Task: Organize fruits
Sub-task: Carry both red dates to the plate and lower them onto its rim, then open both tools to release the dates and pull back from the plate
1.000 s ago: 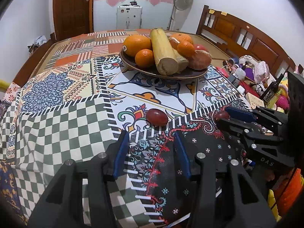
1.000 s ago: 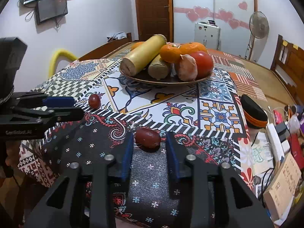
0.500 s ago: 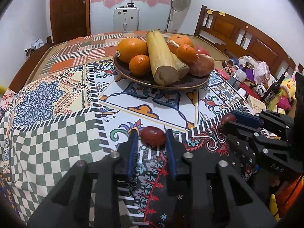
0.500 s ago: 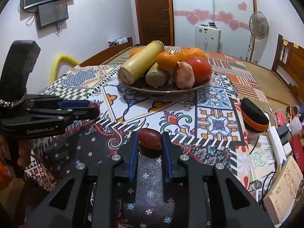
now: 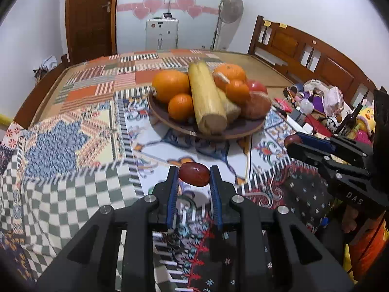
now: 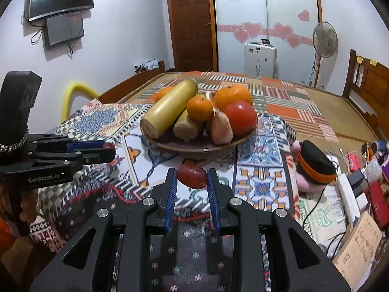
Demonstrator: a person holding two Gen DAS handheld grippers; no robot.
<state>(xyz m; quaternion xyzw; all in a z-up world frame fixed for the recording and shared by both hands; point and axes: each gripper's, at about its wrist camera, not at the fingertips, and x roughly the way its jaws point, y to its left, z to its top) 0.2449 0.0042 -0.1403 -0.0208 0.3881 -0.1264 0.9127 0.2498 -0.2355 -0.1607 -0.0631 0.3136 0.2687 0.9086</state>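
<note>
Table: patterned cloth; nothing on it is seen to have shifted.
Bowl: piled with oranges and other produce, well ahead of both grippers.
Left gripper: spread a second ago, now pinching a red fruit, raised off the cloth.
Right gripper: likewise closed on a second red fruit.
Meaning: both fruits are judged ready for carrying to the bowl.

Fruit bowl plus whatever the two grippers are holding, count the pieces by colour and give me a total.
Orange round fruits: 4
Yellow long pieces: 2
Red round fruit: 1
Pale brown bulb: 1
Dark red small fruits, one each in left gripper and right gripper: 2
Total: 10
</note>
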